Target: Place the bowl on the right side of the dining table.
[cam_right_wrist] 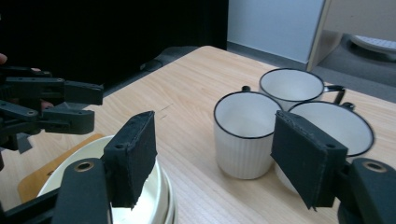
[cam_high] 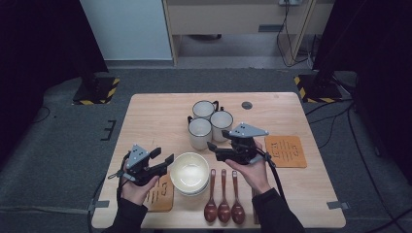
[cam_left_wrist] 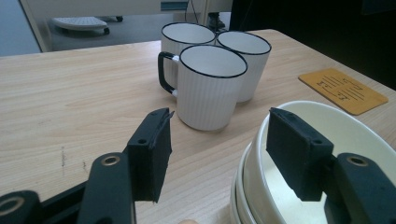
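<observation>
A stack of cream bowls (cam_high: 189,172) sits near the table's front, with three dark wooden spoons (cam_high: 224,196) lying to its right. Three white ribbed mugs with black rims (cam_high: 200,132) cluster behind the bowls. My left gripper (cam_high: 163,156) hovers at the stack's left edge. In the left gripper view it (cam_left_wrist: 217,116) is open, one jaw outside the bowls (cam_left_wrist: 355,126) and the other over their rim, not pressing. My right gripper (cam_high: 217,139) hangs open between bowls and mugs, pointing left. In the right gripper view it (cam_right_wrist: 212,119) frames the nearest mug (cam_right_wrist: 245,135) at a distance.
An orange coaster (cam_high: 286,151) lies at the right of the table, and another coaster (cam_high: 160,194) sits under my left hand. A round grey plug (cam_high: 247,105) marks the table's far side. The left gripper (cam_right_wrist: 51,107) appears in the right gripper view beside the bowls (cam_right_wrist: 93,149).
</observation>
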`<act>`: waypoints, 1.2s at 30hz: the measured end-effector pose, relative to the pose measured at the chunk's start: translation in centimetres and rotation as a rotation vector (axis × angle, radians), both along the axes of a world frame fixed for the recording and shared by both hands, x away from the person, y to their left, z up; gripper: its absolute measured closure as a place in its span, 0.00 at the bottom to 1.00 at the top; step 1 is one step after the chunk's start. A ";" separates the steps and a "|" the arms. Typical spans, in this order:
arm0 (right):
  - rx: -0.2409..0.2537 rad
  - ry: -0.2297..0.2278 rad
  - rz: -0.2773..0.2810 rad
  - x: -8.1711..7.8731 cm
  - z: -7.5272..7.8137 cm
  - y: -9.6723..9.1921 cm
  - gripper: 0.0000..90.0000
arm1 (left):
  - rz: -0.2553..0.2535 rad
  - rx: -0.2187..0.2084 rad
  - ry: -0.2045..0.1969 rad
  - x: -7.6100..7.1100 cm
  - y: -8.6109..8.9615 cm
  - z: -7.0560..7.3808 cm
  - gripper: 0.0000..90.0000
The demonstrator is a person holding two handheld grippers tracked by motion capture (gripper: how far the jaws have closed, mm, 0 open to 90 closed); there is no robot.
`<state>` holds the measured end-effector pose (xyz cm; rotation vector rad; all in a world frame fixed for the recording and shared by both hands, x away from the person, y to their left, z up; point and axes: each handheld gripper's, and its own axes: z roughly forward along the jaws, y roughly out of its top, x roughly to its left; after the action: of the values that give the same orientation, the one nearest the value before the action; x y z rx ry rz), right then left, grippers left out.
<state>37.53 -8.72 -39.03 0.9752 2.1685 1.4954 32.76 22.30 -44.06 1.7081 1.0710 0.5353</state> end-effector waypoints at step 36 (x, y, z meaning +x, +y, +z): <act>-0.100 0.102 0.083 -0.8 -5.4 4.1 0.53 | -0.054 0.031 0.080 0.0 -2.0 -2.0 0.73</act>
<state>36.76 -4.57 -44.46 0.9584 2.3575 1.3861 32.74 20.32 -46.07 1.7929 1.0751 0.4550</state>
